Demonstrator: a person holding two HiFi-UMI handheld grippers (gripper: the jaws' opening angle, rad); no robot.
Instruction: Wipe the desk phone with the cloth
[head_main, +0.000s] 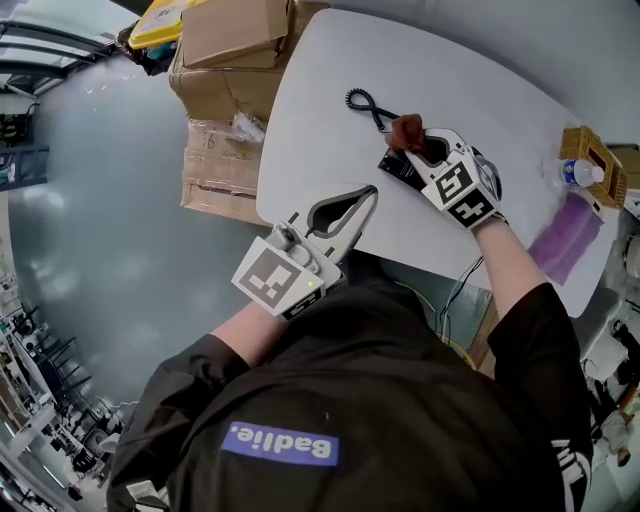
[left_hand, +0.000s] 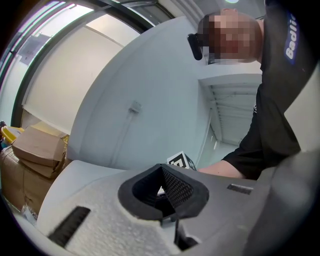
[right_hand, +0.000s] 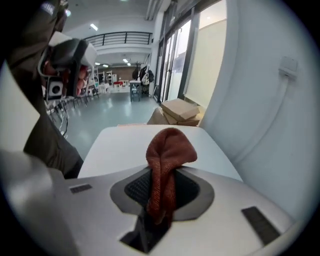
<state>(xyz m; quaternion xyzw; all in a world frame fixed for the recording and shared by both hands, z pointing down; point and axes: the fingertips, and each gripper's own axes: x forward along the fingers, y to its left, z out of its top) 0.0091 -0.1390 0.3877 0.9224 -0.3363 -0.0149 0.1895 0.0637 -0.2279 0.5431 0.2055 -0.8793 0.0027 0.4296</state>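
Observation:
A black desk phone (head_main: 397, 170) lies on the white table (head_main: 330, 90), its coiled cord (head_main: 363, 103) trailing toward the far side. My right gripper (head_main: 414, 141) hovers right over the phone, shut on a red-brown cloth (head_main: 407, 128). In the right gripper view the cloth (right_hand: 170, 150) sticks up in a bunch from between the pads of that gripper (right_hand: 159, 202); the phone is hidden there. My left gripper (head_main: 370, 194) rests near the table's front edge, left of the phone, shut and empty. The left gripper view shows its own black pads (left_hand: 175, 192) pressed together.
Stacked cardboard boxes (head_main: 232, 62) stand on the floor off the table's left side. At the table's right end are a wooden box (head_main: 598, 165), a water bottle (head_main: 580, 172) and a purple cloth (head_main: 567, 238). A cable (head_main: 458, 290) hangs below the front edge.

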